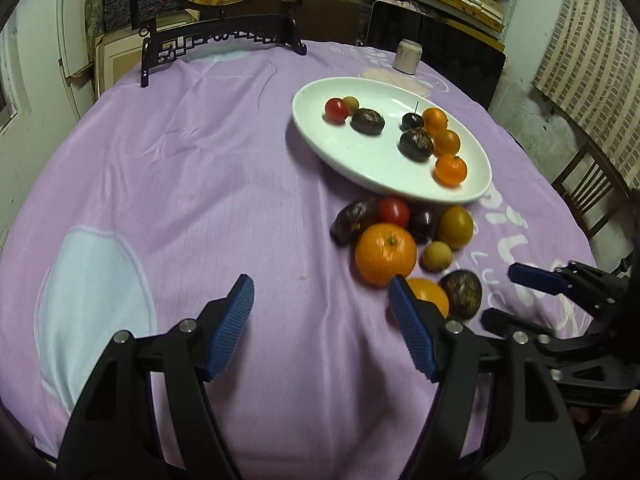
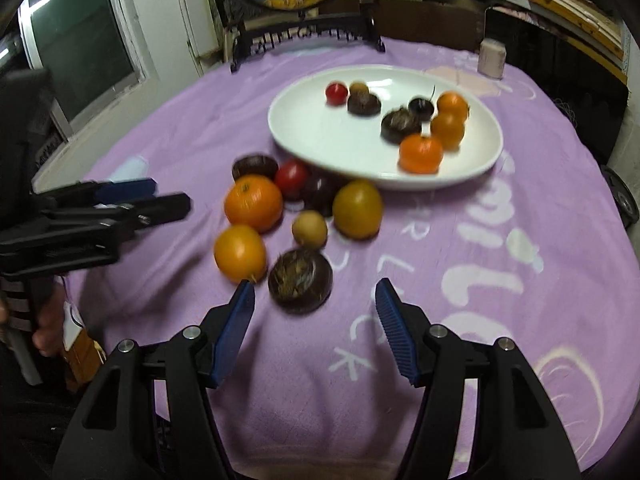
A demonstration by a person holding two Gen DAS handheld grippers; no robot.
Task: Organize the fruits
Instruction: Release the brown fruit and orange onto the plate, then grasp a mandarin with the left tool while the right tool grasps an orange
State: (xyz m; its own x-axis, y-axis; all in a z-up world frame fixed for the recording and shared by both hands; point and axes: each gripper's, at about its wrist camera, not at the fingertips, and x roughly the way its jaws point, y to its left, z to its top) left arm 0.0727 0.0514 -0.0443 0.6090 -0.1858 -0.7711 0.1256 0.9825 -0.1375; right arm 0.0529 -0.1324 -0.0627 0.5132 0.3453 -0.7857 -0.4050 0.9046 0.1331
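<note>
Your left gripper (image 1: 322, 300) tilts down at the purple cloth (image 1: 200, 160), fingers spread with nothing between them, left of the loose fruit pile (image 1: 404, 244) lying just in front of the white plate (image 1: 320, 128). Your right gripper (image 2: 316, 300) tilts down likewise, fingers spread and empty, just right of that pile.
</note>
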